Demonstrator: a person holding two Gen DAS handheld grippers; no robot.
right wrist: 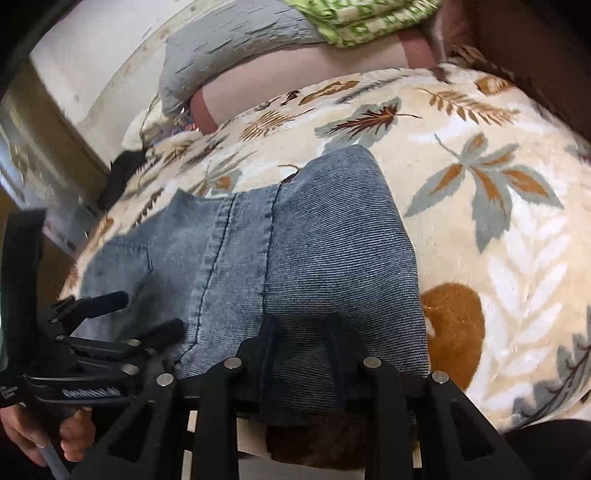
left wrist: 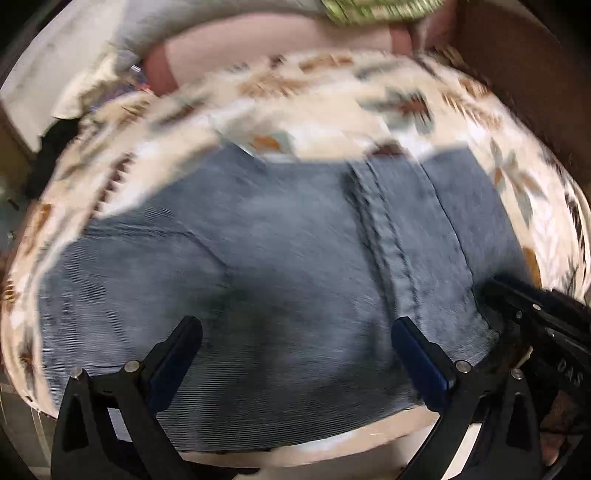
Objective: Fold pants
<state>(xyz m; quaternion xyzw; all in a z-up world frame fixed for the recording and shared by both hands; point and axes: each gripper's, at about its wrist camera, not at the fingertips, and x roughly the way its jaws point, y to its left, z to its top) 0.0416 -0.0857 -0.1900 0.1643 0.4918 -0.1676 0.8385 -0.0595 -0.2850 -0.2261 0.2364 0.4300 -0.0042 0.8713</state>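
We see faded blue denim pants (right wrist: 295,251) with darker blue seam stitching, lying on a cream blanket (right wrist: 498,221) patterned with grey, rust and brown leaves. Beyond the blanket lie a grey pillow (right wrist: 229,51) and a green-and-cream patterned cloth (right wrist: 369,18). Both grippers are black.

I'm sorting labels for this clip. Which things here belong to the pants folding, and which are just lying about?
Part of the job:
- jeans
- right tongs, shut on the jeans' near edge
- left tongs, open over the denim

Just lying about:
- leaf-print blanket underneath
- grey pillow
- green patterned cloth
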